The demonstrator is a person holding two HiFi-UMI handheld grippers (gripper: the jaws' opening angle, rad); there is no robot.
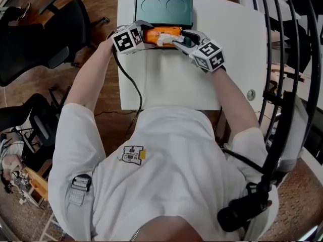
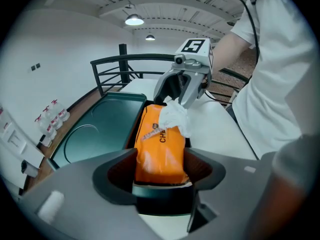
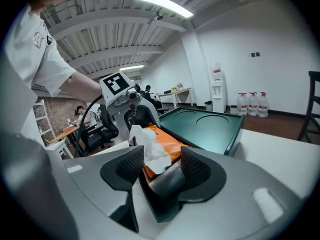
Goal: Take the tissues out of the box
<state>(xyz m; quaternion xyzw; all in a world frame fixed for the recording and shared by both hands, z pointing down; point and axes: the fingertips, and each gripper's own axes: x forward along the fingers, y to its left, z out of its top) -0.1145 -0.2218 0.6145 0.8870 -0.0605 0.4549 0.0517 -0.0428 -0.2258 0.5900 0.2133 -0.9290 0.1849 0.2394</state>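
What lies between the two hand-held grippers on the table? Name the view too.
An orange tissue pack with a white tissue sticking out of it; the head view shows it.

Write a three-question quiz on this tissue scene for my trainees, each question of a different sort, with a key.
1. True or false: a cup stands on the tray.
2. What colour is the pack between the jaws of the left claw?
3. Which has the tissue between its jaws? A. left claw B. right claw

Key: 1 false; 2 orange; 3 B.
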